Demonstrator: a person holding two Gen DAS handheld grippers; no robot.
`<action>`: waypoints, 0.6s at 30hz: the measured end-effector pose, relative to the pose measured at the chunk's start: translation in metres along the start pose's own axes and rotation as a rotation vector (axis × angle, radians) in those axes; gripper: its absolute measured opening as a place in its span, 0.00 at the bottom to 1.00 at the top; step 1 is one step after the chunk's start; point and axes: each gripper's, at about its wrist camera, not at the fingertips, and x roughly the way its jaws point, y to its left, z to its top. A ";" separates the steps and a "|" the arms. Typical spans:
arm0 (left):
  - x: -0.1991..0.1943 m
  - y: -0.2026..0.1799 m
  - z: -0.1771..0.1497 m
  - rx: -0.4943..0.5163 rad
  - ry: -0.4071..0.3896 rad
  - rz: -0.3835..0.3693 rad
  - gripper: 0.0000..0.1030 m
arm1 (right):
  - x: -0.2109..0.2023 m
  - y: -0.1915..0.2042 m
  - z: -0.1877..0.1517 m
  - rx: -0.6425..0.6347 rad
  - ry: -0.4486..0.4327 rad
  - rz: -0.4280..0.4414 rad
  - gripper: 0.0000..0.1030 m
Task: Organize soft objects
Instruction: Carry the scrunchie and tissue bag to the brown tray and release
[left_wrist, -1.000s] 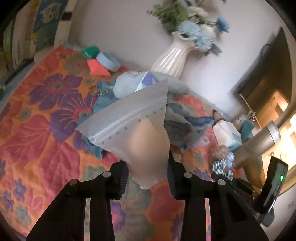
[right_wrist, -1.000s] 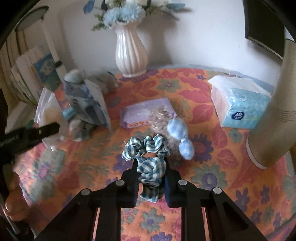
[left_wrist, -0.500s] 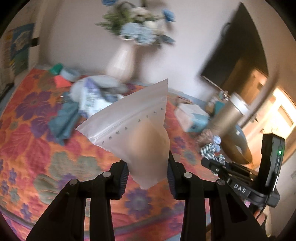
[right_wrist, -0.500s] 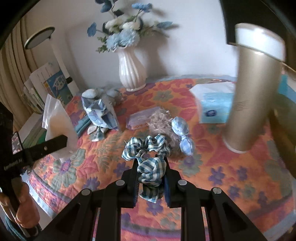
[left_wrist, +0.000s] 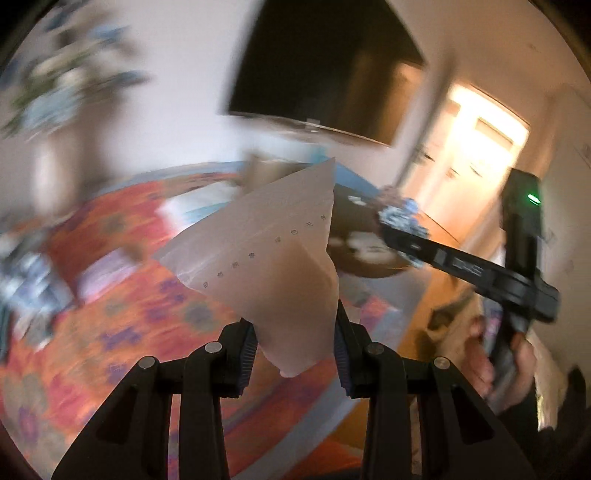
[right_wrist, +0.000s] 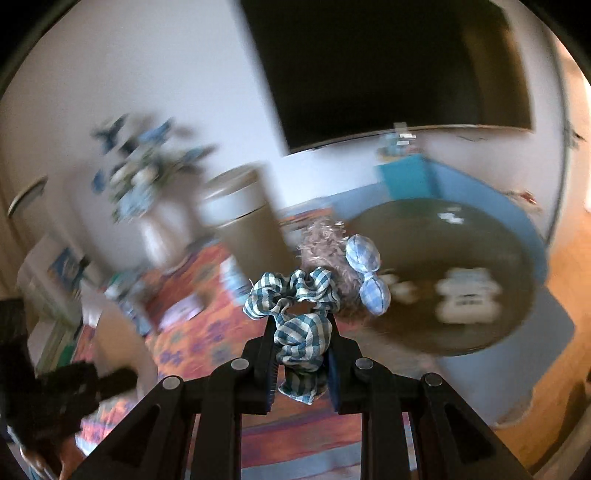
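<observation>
Left wrist camera sat just behind its jaws, raised above the floral cloth (left_wrist: 110, 295), and faced across it toward the TV (left_wrist: 325, 70) and a bright doorway (left_wrist: 476, 162). Right wrist camera looked along its jaws the same way, higher up the wall. Both caught the TV (right_wrist: 399, 70), the round dark basket (right_wrist: 443, 280) and the cloth; both backgrounds were blurred.

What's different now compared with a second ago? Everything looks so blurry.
Both grippers swung away from the flowered table toward the room's right side, so the TV and a dark round bowl now fill the views. Nothing was grabbed or released: the left gripper still clamps the frosted zip bag, and the right gripper still clamps the checked scrunchie.
</observation>
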 end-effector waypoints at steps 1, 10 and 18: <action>0.007 -0.011 0.005 0.025 0.010 -0.024 0.32 | -0.003 -0.013 0.004 0.021 -0.006 -0.020 0.20; 0.091 -0.114 0.068 0.213 0.052 -0.110 0.32 | -0.002 -0.118 0.052 0.200 -0.012 -0.168 0.20; 0.184 -0.142 0.103 0.252 0.054 0.071 0.36 | 0.046 -0.155 0.097 0.235 0.055 -0.163 0.20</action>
